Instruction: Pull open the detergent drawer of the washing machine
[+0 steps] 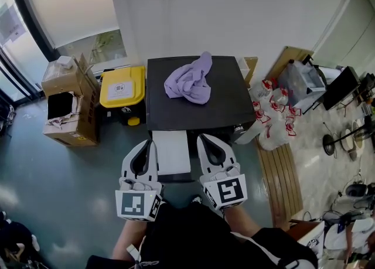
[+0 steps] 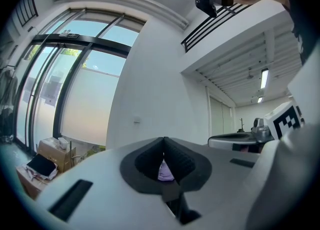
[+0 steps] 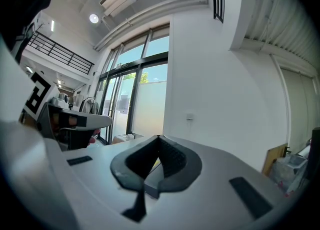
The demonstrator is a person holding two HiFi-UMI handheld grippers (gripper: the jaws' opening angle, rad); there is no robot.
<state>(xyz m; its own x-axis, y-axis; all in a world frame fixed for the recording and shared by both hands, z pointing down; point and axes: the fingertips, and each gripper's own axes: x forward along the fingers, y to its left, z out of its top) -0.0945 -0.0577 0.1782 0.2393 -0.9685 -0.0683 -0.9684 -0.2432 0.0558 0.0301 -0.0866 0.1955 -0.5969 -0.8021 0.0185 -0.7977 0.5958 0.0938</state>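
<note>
The washing machine [image 1: 225, 106] shows from above as a dark square top against the white wall, with a purple cloth [image 1: 190, 80] crumpled on it. A white rectangular panel [image 1: 171, 152] juts from the machine's front edge toward me; I cannot tell whether it is the drawer. My left gripper [image 1: 146, 143] hangs just left of that panel and my right gripper [image 1: 205, 138] just right of it, both pointing at the machine. The jaws of both are shut with nothing between them. In the left gripper view the left gripper [image 2: 163, 142] shows a bit of the purple cloth [image 2: 165, 172] behind its pads. The right gripper [image 3: 159, 138] faces the wall.
A yellow-lidded bin [image 1: 122, 86] and an open cardboard box [image 1: 67, 106] stand left of the machine. Several red-capped bottles [image 1: 272, 115] and wooden boards [image 1: 281, 180] lie to its right. Cluttered gear [image 1: 345, 92] fills the far right.
</note>
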